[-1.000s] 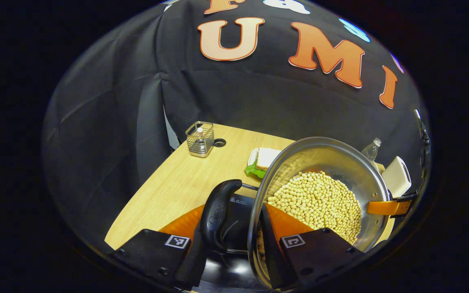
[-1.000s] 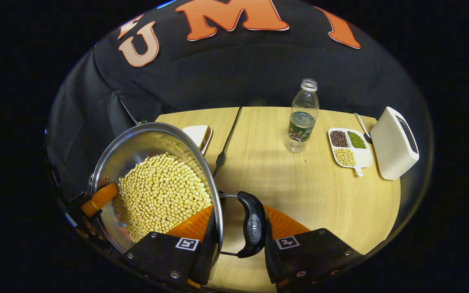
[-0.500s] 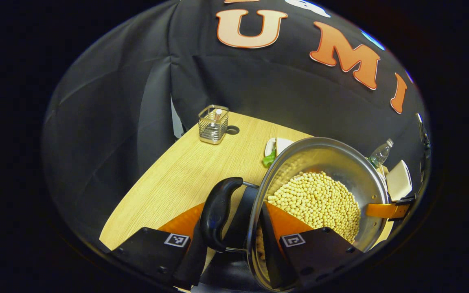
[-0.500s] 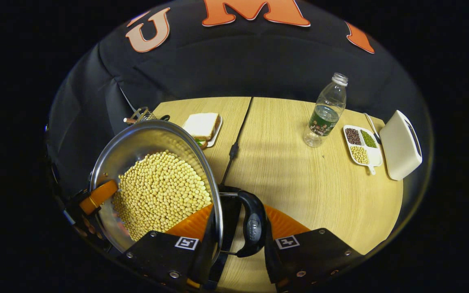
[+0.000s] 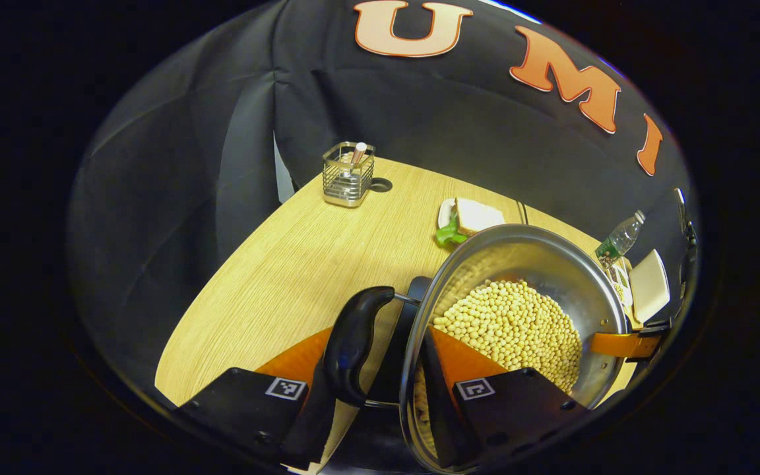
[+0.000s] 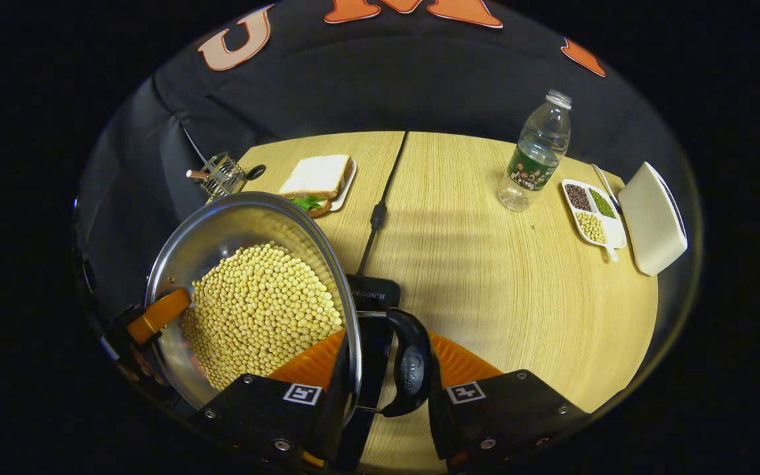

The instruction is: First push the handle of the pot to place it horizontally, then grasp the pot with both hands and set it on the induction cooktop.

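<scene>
We hold the pot (image 5: pixel 525 297) between both grippers, one at each side handle. In the left gripper view, our left gripper (image 5: pixel 380 389) is clenched on the pot: one finger lies outside the black handle (image 5: pixel 353 343), the other inside the rim. In the right gripper view, the right gripper (image 6: pixel 386 396) grips the same way, its fingers pressing the rim and the opposite handle (image 6: pixel 410 363) between them. Each view also shows the far gripper's finger at the pot's opposite edge.

The pot is full of pale beans (image 6: pixel 258 310) and sits over the dark cooktop (image 6: pixel 370 310), which peeks out under its rim; we cannot tell whether it touches it.

Around it on the table (image 6: pixel 485 277): a sandwich (image 6: pixel 317 177) on a plate just beyond the pot, a wire basket (image 5: pixel 348 175) at the far corner, a cable (image 6: pixel 380 198) running from the cooktop to the back edge, a bottle (image 6: pixel 537 155), a divided tray (image 6: pixel 592 211) of beans and a white box (image 6: pixel 650 208) well apart to the right.
</scene>
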Demonstrator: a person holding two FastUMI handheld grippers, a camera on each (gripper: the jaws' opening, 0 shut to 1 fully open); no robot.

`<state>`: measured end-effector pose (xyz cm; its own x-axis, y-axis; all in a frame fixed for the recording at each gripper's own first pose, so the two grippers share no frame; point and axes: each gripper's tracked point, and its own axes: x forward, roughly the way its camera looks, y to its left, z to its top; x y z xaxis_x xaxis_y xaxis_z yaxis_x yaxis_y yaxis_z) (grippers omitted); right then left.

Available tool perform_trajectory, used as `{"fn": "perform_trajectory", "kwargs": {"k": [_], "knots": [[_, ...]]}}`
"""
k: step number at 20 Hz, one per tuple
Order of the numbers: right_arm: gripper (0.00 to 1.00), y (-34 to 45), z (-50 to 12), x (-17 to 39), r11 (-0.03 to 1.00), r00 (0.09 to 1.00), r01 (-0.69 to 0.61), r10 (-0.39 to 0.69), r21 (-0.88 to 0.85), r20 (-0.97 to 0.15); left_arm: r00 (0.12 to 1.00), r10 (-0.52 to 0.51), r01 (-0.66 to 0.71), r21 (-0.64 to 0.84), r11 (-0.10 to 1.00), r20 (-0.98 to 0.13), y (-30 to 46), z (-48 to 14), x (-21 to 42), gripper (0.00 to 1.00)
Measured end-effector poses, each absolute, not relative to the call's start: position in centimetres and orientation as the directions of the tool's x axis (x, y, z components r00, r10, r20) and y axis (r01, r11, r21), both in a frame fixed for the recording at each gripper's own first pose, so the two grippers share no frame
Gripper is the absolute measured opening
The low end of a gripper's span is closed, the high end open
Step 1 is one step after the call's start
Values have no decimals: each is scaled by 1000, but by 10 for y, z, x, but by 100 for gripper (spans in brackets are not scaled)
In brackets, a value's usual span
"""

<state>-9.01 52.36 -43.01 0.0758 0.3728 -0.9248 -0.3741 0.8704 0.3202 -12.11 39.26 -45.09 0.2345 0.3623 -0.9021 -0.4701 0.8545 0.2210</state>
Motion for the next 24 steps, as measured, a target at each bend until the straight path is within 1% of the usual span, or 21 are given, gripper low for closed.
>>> {"fn": "perform_trajectory", "kwargs": {"k": [3,7,8,10,11,14,16,17,18,19,20,21,22,23,24], "knots": [[54,524,-430,-90,870,61,-374,369,322,-927,223,359,-476,221,851,-906,399,-452,-114,68],[54,523,-427,-84,866,79,-385,376,320,-923,242,358,-466,215,858,-902,397,-455,-119,67],[54,523,-427,-85,866,80,-382,378,322,-922,256,355,-459,211,863,-899,398,-453,-116,69],[54,523,-426,-84,869,84,-368,385,331,-919,261,350,-437,214,874,-900,398,-454,-117,68],[55,524,-427,-84,866,88,-373,390,332,-917,257,354,-425,224,877,-899,399,-455,-117,70],[62,524,-427,-85,849,102,-400,417,347,-903,249,377,-404,258,878,-892,397,-458,-120,80],[66,522,-421,-79,837,132,-410,447,362,-884,249,391,-407,270,873,-886,393,-449,-121,82],[70,521,-417,-75,829,149,-417,467,373,-872,255,402,-410,279,869,-879,395,-442,-121,82],[70,520,-415,-72,822,170,-424,484,380,-858,265,419,-414,290,863,-869,396,-433,-120,83],[78,517,-410,-69,816,188,-428,500,388,-845,281,448,-424,309,851,-849,401,-424,-116,86],[80,512,-406,-65,812,209,-435,511,389,-834,303,466,-426,319,846,-832,403,-414,-110,91],[84,507,-400,-61,807,229,-440,525,393,-820,326,490,-425,337,840,-809,401,-401,-106,91],[84,496,-395,-55,810,263,-448,524,379,-810,352,512,-418,358,835,-784,400,-387,-99,91],[87,485,-389,-46,814,298,-451,524,366,-798,381,526,-409,371,834,-761,394,-374,-92,91],[87,475,-381,-36,817,330,-449,528,362,-783,414,536,-398,383,834,-736,389,-363,-81,91]]}}
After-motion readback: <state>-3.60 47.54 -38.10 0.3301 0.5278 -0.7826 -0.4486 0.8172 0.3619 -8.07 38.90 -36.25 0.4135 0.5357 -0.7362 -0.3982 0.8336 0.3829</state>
